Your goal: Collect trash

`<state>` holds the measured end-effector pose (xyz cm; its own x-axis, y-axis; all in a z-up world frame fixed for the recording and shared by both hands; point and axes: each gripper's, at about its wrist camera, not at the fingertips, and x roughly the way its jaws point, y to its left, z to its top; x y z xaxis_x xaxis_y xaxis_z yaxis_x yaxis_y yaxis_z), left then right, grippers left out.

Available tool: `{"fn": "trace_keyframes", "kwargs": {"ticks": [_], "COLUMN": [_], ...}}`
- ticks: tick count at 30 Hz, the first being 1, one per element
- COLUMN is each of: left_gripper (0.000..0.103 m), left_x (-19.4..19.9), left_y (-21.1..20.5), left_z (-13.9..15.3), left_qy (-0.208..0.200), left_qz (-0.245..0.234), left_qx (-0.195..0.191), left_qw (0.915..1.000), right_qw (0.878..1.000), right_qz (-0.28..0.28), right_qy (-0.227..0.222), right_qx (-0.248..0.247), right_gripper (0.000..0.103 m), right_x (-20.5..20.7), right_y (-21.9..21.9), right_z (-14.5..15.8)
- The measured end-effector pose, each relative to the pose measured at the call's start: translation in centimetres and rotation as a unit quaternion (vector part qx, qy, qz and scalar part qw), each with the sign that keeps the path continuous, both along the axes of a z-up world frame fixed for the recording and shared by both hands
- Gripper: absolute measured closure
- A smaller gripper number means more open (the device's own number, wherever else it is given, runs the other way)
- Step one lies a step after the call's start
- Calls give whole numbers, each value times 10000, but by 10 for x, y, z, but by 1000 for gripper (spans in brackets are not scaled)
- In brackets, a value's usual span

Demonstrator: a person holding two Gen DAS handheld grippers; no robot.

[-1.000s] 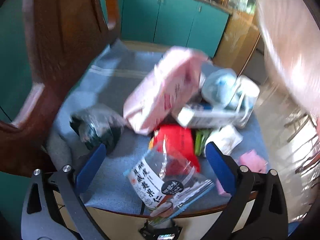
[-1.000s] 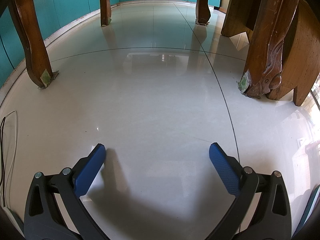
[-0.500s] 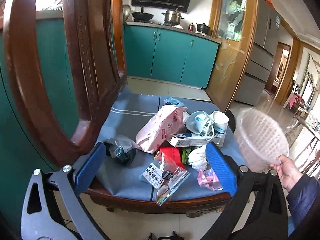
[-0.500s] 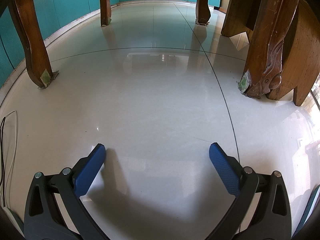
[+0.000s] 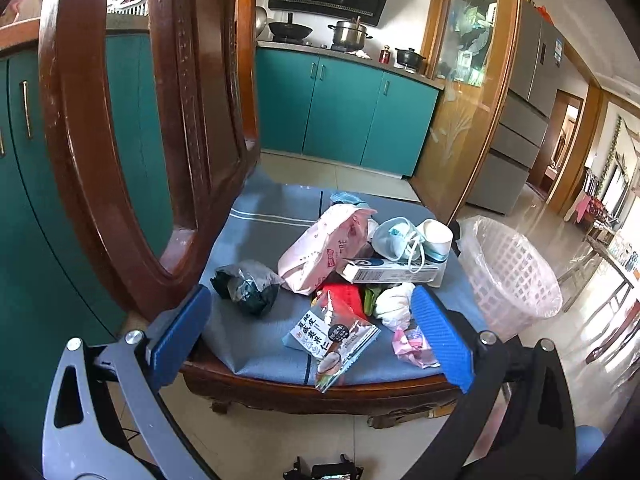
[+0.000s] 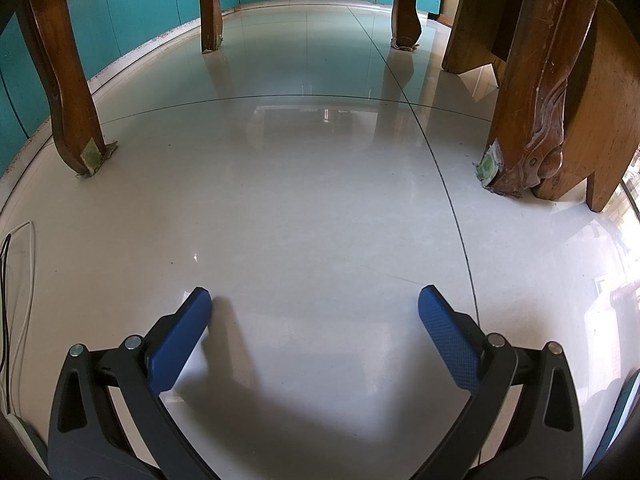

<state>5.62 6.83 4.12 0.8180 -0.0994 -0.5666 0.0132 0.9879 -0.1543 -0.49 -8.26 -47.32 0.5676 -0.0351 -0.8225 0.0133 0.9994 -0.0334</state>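
Note:
Trash lies piled on the blue cushion (image 5: pixel 264 232) of a wooden chair: a pink bag (image 5: pixel 320 252), a black crumpled bag (image 5: pixel 248 286), a printed snack packet (image 5: pixel 332 336), a white-blue box (image 5: pixel 392 274), a face mask (image 5: pixel 394 234), a paper cup (image 5: pixel 436 238), a red wrapper (image 5: pixel 342 294), white tissue (image 5: pixel 394 304) and a pink wrapper (image 5: pixel 412 344). A pink mesh bin (image 5: pixel 508 276) with a clear liner stands at the seat's right edge. My left gripper (image 5: pixel 310 324) is open, empty, in front of the seat. My right gripper (image 6: pixel 314 312) is open, empty, low over bare floor.
The chair's tall wooden back (image 5: pixel 132 140) rises close at left. Teal cabinets (image 5: pixel 344 108) and a fridge (image 5: pixel 524 128) stand behind. In the right wrist view, wooden furniture legs (image 6: pixel 68 80) (image 6: pixel 528 120) stand on glossy tile, and a cable (image 6: pixel 16 280) lies at left.
The left gripper has pulled back and up from the chair seat. The pink mesh bin has come to rest at the seat's right edge; the hand is gone. The right gripper has not moved.

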Motion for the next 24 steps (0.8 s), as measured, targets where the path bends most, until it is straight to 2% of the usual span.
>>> {"fn": "trace_keyframes", "kwargs": {"ticks": [9,23,24], "left_gripper": [3,3,3], "left_x": [7,29,29], "left_y": [-7,-22,-24], "left_z": [-19,-37,-37], "left_qy": [309,581,585], "left_qz": [-49,56,34], "left_qx": [365,564,589], "left_qw": [9988,9967,9965], "right_qw": [10000,9999,9999], "right_qz": [0,113,124], "right_qy": [0,2,114], "right_qx": [1,29,13], "right_gripper": [2,3,3], "right_x": [0,12,15], "right_y": [0,2,3], "right_z": [0,-3,-2]}}
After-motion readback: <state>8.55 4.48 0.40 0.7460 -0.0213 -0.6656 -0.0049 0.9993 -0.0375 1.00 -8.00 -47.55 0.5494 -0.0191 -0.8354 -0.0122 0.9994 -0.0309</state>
